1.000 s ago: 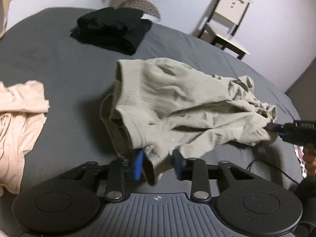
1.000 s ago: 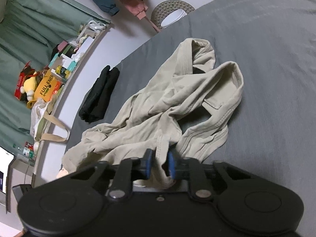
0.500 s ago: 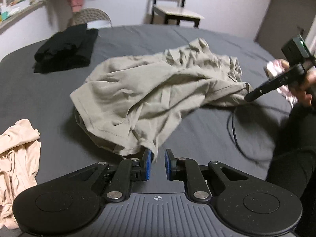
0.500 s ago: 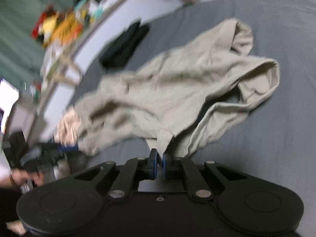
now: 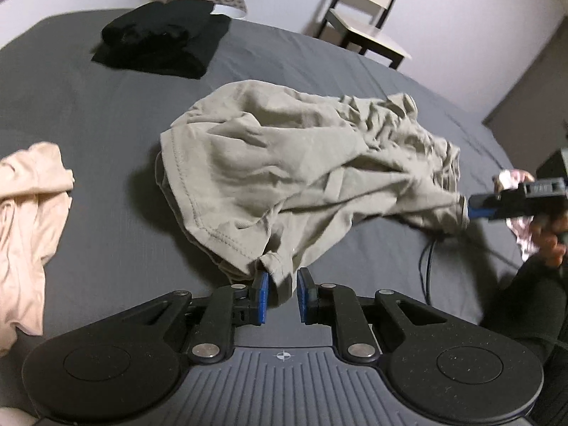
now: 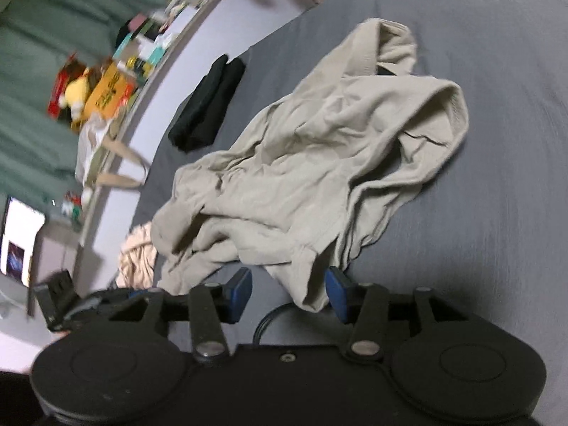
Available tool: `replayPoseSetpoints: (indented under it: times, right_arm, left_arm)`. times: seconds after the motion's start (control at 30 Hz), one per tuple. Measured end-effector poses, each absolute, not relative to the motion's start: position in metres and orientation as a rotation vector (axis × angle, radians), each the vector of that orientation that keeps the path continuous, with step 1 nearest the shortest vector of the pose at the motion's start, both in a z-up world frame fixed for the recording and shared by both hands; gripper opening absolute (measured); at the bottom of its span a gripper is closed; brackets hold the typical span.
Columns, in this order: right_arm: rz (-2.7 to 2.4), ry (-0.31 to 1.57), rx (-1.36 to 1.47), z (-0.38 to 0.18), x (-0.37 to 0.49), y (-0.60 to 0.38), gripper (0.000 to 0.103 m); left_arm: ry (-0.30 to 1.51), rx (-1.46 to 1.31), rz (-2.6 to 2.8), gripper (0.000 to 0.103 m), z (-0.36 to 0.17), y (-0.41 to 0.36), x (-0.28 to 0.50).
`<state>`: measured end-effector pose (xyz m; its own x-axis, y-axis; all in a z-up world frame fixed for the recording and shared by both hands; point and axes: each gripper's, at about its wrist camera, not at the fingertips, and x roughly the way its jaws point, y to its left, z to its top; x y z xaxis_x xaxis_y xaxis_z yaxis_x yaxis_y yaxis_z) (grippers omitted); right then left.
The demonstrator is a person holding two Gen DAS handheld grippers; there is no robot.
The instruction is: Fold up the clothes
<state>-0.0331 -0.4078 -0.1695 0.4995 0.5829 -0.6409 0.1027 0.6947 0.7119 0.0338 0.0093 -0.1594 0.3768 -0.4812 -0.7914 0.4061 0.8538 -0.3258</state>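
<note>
Left wrist view: your left gripper (image 5: 281,296) sat at the bottom of the picture, its 2 blue pads (image 5: 262,296) narrowly apart with a hem corner of the khaki garment (image 5: 284,174) hanging between them. The cloth lay against the left pad; a sliver of gap showed at the right pad, so you could not tell a firm pinch from this picture.
Left jaws: they had closed a little over the last moment and then held.
Right wrist view: your right gripper (image 6: 291,293) stood clearly parted, its 2 blue pads (image 6: 241,293) well apart, a drooping fold of the khaki garment just beside the right pad and clear of the left one.
Right jaws: they had just been opening, cloth between them but not pressed.
Right gripper seen from the left: its blue tip (image 5: 479,209) touched the far end of the garment at the right edge, with your hand (image 5: 550,238) behind it.
Garment: crumpled and stretched across the grey bed (image 5: 106,113) between your 2 grippers, most of it resting on the sheet.
Black clothes (image 5: 159,44): folded pile at the far side of the bed, well apart from the khaki piece.
Peach garment (image 5: 28,220): bunched at the left edge of the bed.
Cable (image 5: 426,269): a dark loop on the sheet near your right arm.
Chair (image 5: 369,17): beyond the bed against the wall.
</note>
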Motion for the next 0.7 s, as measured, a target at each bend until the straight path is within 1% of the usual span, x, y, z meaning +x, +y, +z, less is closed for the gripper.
replayPoseSetpoints:
  times: [0.13, 0.4, 0.6, 0.7]
  right_arm:
    - [0.325, 1.013, 0.858, -0.179, -0.029, -0.411, 0.041]
    - [0.316, 0.954, 0.975, -0.189, -0.026, -0.419, 0.04]
    - [0.328, 0.882, 1.129, -0.195, -0.033, -0.434, 0.04]
    - [0.302, 0.872, 1.128, -0.192, -0.037, -0.436, 0.041]
  left_arm:
    - [1.034, -0.116, -0.56, 0.016, -0.162, 0.01, 0.036]
    - [1.002, -0.127, -0.541, 0.015, -0.161, 0.01, 0.036]
    - [0.98, -0.119, -0.517, 0.015, -0.159, 0.015, 0.035]
    - [0.971, -0.116, -0.511, 0.015, -0.158, 0.016, 0.035]
